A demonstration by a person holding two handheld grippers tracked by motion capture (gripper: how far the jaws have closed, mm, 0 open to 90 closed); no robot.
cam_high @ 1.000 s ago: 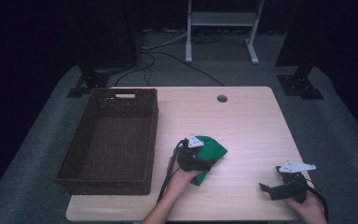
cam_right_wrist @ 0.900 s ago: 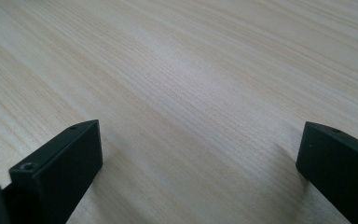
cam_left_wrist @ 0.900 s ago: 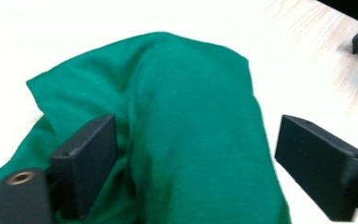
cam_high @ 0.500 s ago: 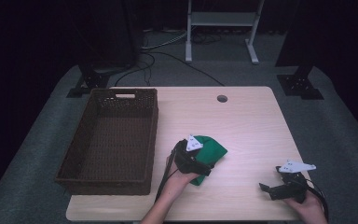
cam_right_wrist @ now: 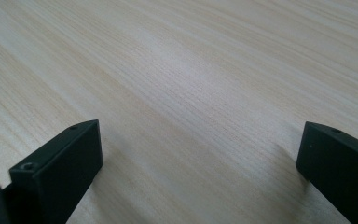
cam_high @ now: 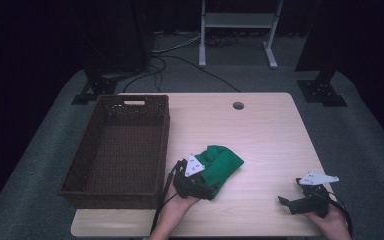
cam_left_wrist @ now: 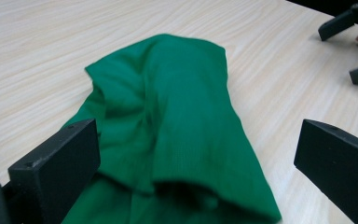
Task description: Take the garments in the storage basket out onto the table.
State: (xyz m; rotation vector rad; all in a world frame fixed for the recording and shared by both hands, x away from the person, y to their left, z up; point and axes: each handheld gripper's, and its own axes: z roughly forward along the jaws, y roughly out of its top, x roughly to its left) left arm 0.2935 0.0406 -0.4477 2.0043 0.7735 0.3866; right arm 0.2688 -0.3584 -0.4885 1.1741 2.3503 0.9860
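Observation:
A crumpled green cloth [cam_high: 223,161] lies on the wooden table [cam_high: 260,135], just right of the basket. My left gripper [cam_high: 207,186] sits at the cloth's near-left end. In the left gripper view the cloth [cam_left_wrist: 177,107] lies loose between the wide jaws, and neither pad presses on it. These jaws have just been opening. My right gripper [cam_high: 289,192] rests near the table's front right corner, held by a hand, jaws pointing left. It stands open [cam_right_wrist: 200,144] over bare wood. The right gripper's tips [cam_left_wrist: 354,42] also show far off in the left gripper view.
A dark brown wicker basket [cam_high: 162,145] with nothing in it stands along the table's left side. A round cable hole [cam_high: 238,105] sits near the far edge. Stand legs and cables lie on the grey floor beyond the table.
My left gripper has drawn back toward the table's near edge and a little left, baring more of the green cloth. The right gripper has stayed put.

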